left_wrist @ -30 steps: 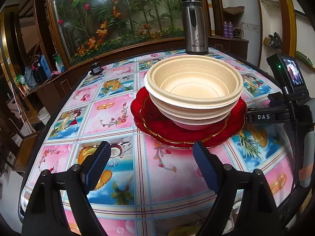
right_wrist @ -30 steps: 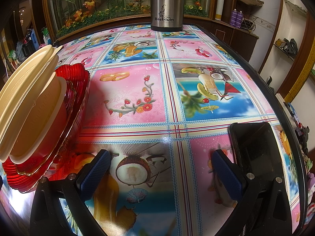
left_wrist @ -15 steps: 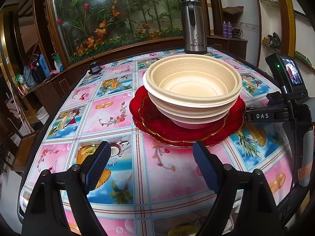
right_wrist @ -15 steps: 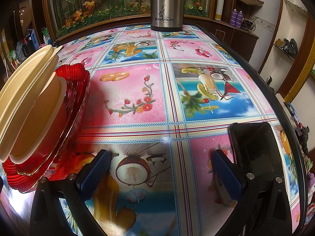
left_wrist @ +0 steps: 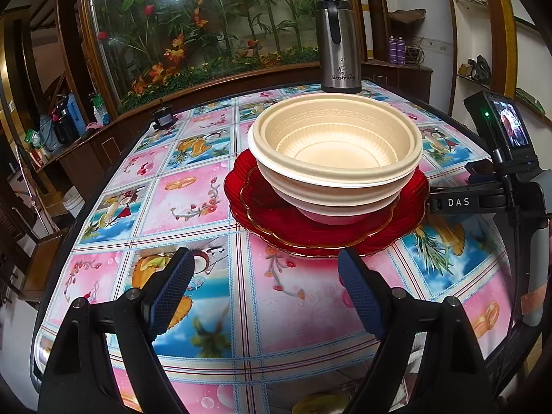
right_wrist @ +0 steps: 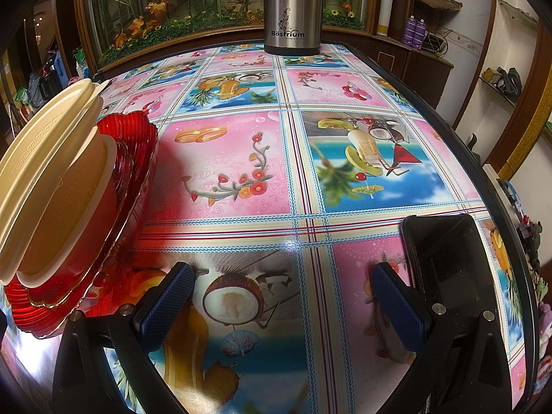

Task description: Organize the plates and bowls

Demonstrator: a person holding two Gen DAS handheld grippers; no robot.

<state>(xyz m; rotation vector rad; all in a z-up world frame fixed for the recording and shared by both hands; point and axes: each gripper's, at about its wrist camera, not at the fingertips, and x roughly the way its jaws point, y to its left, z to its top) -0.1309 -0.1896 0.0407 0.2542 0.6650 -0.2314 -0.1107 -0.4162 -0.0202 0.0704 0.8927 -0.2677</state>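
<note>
Cream bowls (left_wrist: 334, 158) nested on red plates (left_wrist: 324, 231). Both claws, left claw (left_wrist: 265, 293) and right claw (right_wrist: 279, 307), gape wide, empty. Stack looks finished; withdraw without nudging it.

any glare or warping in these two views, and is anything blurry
Left wrist view: fisheye bends the table edge; bowls and red plates are sharp. Right wrist view: glare streak on the tablecloth, red glow beside the plates, bowls stretched at the edge.
</note>
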